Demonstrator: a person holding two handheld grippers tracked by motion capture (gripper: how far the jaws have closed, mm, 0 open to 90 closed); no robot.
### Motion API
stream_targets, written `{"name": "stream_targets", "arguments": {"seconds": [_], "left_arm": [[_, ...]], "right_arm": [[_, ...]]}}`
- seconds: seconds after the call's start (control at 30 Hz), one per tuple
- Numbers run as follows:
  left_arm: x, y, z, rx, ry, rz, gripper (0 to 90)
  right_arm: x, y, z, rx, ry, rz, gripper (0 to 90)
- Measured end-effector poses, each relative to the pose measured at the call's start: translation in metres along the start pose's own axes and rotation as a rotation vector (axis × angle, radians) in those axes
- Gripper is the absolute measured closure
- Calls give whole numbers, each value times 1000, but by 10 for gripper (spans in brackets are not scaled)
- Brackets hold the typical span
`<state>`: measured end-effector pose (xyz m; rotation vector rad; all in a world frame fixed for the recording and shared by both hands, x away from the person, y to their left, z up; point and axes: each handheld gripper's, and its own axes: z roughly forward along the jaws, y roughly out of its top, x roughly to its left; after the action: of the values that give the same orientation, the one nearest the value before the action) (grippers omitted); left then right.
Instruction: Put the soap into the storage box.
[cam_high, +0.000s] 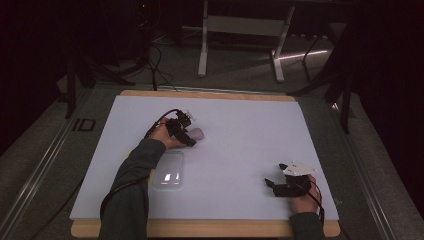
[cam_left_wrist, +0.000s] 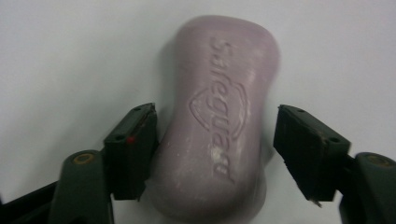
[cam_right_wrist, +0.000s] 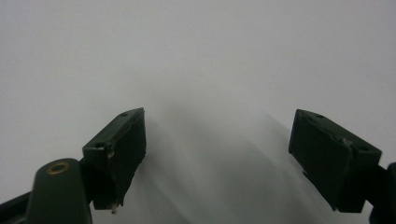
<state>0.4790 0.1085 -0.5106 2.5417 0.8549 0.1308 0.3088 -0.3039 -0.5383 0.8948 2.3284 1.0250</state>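
A pale purple bar of soap (cam_left_wrist: 219, 107), stamped with a brand name, lies flat on the white mat (cam_high: 240, 120). In the high view the soap (cam_high: 198, 134) sits left of the mat's centre. My left gripper (cam_high: 192, 138) reaches over it from the left. In the left gripper view the left gripper (cam_left_wrist: 215, 140) is open around the bar's near end. One pad touches the bar's side, while a narrow gap separates the other pad from it. My right gripper (cam_high: 275, 175) rests near the mat's front right. The right gripper (cam_right_wrist: 217, 154) stands open over bare mat, holding nothing.
A clear plastic lidded box (cam_high: 169, 171) lies on the mat just in front of the left forearm. The mat covers a wooden tabletop (cam_high: 210, 229). Beyond the table are a dark floor, cables and a white table frame (cam_high: 240, 30).
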Motion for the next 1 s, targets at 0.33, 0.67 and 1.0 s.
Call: {"name": "stream_targets", "arguments": {"seconds": [0.33, 0.67, 1.0], "left_arm": [[-5, 19, 6, 81, 43, 14, 364], [-4, 28, 7, 129, 56, 0, 440], [-7, 34, 7, 184, 62, -2, 492]], "right_arm": [[0, 0, 1, 7, 2, -7, 187], [1, 0, 1, 12, 2, -8, 187], [1, 1, 2, 16, 4, -13, 187]]}}
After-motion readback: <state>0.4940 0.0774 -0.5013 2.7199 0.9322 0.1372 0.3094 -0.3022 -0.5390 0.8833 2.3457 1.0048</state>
